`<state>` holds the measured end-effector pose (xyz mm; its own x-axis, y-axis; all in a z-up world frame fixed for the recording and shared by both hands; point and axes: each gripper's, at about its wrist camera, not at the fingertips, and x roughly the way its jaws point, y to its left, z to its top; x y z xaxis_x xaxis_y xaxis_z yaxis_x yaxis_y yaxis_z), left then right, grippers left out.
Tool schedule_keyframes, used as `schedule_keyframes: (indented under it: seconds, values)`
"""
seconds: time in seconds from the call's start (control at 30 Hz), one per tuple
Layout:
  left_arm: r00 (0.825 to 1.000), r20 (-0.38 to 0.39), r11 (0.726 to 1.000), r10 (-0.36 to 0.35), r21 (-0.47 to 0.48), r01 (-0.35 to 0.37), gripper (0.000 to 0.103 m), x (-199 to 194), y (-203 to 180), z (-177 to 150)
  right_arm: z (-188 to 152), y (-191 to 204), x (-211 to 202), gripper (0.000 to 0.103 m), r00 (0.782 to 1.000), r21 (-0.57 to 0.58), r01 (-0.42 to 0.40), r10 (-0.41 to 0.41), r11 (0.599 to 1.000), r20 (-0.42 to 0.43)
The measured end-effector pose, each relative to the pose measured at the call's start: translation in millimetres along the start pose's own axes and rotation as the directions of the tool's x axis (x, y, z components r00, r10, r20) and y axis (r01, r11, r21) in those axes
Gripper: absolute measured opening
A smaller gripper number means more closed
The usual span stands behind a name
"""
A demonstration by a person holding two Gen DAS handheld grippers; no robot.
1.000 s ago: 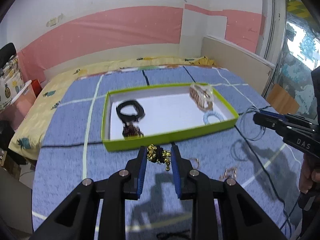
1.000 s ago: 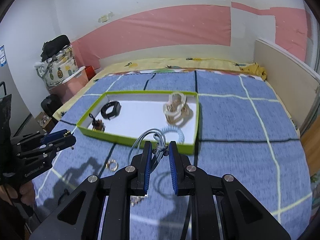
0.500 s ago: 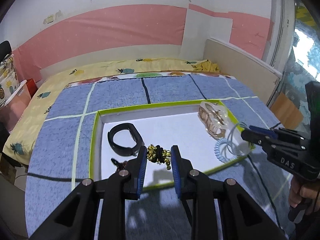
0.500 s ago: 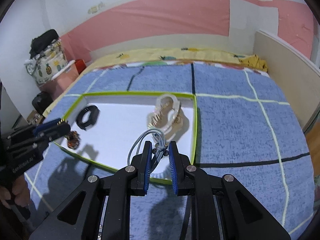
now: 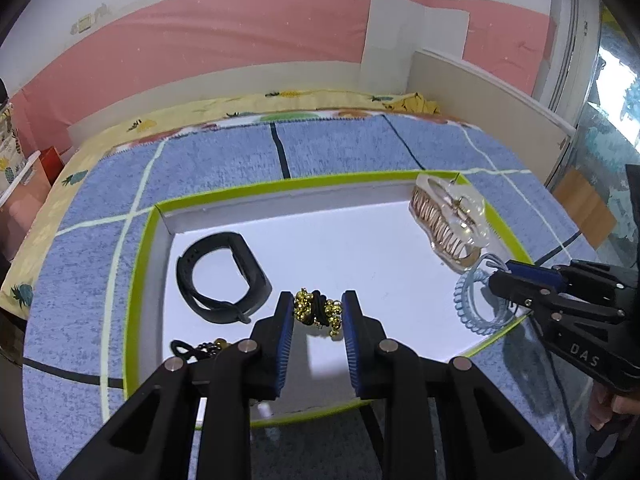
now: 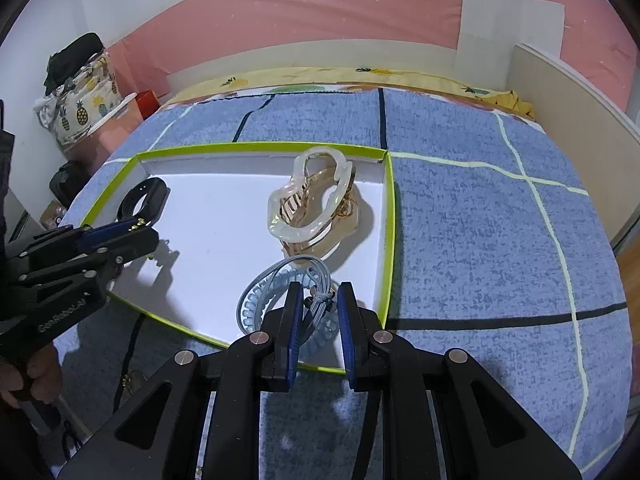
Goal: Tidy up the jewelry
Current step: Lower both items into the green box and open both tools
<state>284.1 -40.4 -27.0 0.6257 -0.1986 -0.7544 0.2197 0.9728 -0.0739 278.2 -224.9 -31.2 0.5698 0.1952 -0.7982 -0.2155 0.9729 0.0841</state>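
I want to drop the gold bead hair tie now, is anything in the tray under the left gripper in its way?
Nothing visible. The gold bead hair tie hangs in the left gripper over bare tray floor. The black band lies left, the claw clip far right.

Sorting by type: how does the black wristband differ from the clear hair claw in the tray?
The black wristband is an opaque loop lying flat near the tray's left side; the clear hair claw is see-through, bulkier, with gold-toned teeth, at the right. Both rest in the green-rimmed tray, ungripped.
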Motion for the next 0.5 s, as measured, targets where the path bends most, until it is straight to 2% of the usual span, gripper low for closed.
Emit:
schedule_keyframes:
  seconds: [0.13, 0.3, 0.5]
  values:
    - [1.000, -0.021, 1.000, -0.008, -0.005, 0.008, 0.026, 6, 1, -3, 0, 2, -2, 0.024, 1.000, -0.009, -0.007, 0.007, 1.000, 0.007]
    - [0.999, -0.036, 1.000, -0.007, 0.001, 0.007, 0.026, 8, -2, -4, 0, 7, -7, 0.039, 1.000, -0.026, -0.014, 0.014, 1.000, 0.027]
    - [0.999, -0.034, 1.000, -0.016, 0.000, 0.016, 0.026, 2, -2, -4, -3, 6, -19, 0.040, 0.998, -0.024, -0.017, 0.018, 1.000, 0.053]
